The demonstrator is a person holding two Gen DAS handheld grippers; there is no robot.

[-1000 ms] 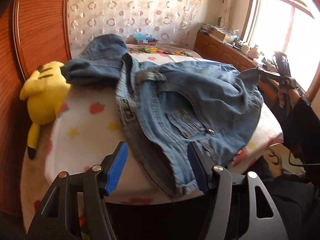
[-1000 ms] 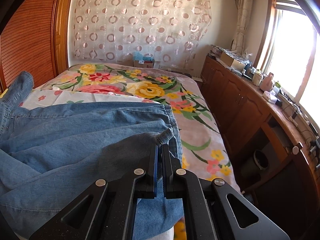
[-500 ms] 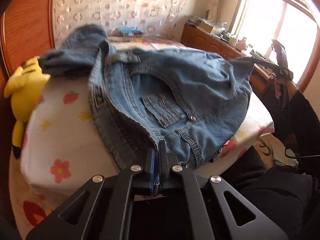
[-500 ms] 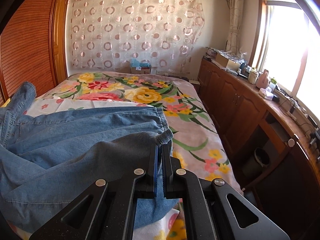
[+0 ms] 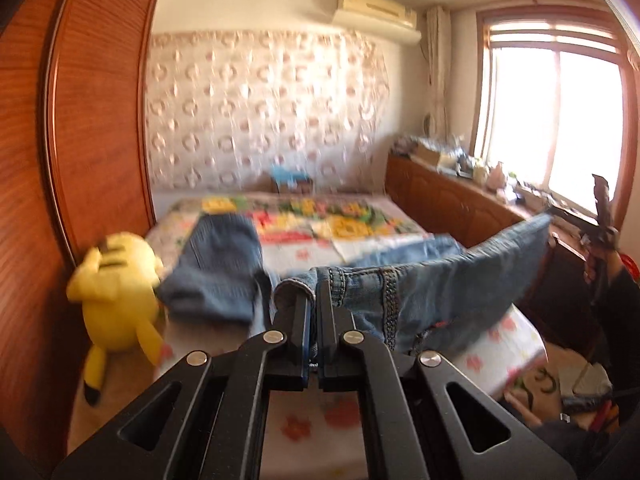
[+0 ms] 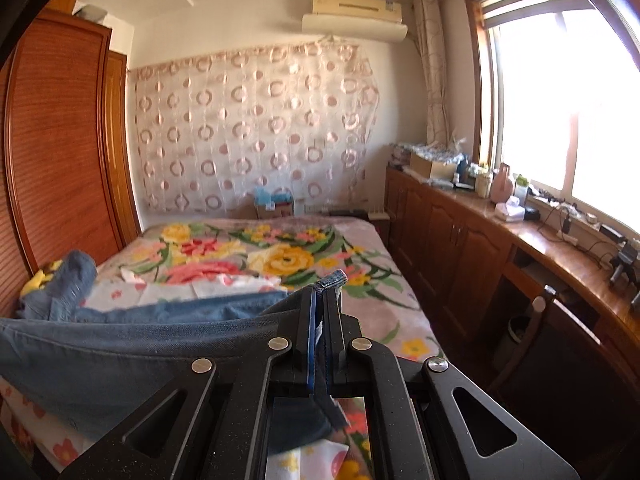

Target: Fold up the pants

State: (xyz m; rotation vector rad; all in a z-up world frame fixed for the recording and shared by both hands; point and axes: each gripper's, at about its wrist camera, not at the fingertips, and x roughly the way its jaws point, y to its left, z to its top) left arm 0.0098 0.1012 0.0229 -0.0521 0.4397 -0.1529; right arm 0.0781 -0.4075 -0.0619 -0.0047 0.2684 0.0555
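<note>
Left gripper [image 5: 313,300] clamped tight on the jeans [image 5: 440,280] at the waistband end, denim pinched between the pads. Right gripper [image 6: 319,300] likewise clamped on the jeans [image 6: 120,360] at the other waist edge. Waist stretched in the air between both, over the bed [image 6: 360,280]; legs trail toward 10 o'clock on the bed. Yellow plush toy [image 5: 116,280] at 9 o'clock beside the wardrobe [image 5: 80,120]. Left view blurred.
</note>
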